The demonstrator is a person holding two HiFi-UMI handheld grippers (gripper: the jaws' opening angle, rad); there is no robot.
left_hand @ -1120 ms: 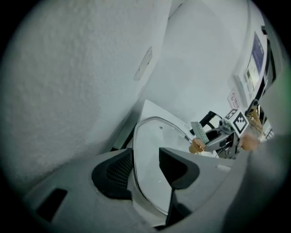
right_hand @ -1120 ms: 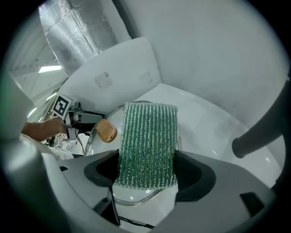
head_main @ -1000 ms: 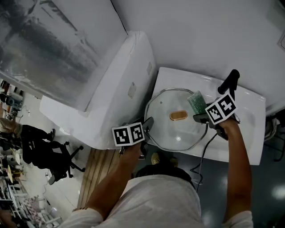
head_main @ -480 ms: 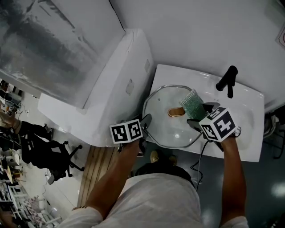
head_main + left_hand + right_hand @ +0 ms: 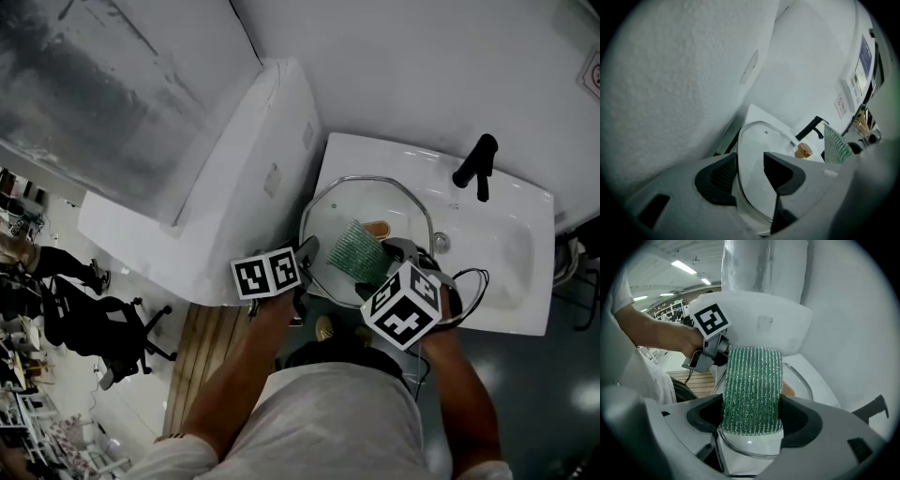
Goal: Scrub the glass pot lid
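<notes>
A round glass pot lid (image 5: 342, 216) with a tan knob (image 5: 377, 228) lies in the white sink (image 5: 511, 248). My left gripper (image 5: 306, 260) is shut on the lid's near left rim. In the left gripper view the rim (image 5: 739, 187) runs between its pads, with the knob (image 5: 804, 150) beyond. My right gripper (image 5: 382, 265) is shut on a green ribbed scouring pad (image 5: 357, 251), which lies over the lid's middle, beside the knob. In the right gripper view the pad (image 5: 752, 390) stands upright between both fingers, above the lid (image 5: 750, 446), with the left gripper (image 5: 723, 357) behind it.
A black faucet (image 5: 478, 164) stands at the sink's far edge. A big white appliance (image 5: 234, 178) adjoins the sink on the left, with a white wall behind. A black cable (image 5: 464, 279) hangs by my right hand. Wooden floor slats (image 5: 211, 361) lie below.
My right gripper has carried the green pad from the lid's far right edge across to its middle, towards me and leftwards, and has rolled. The left gripper and lid have stayed put.
</notes>
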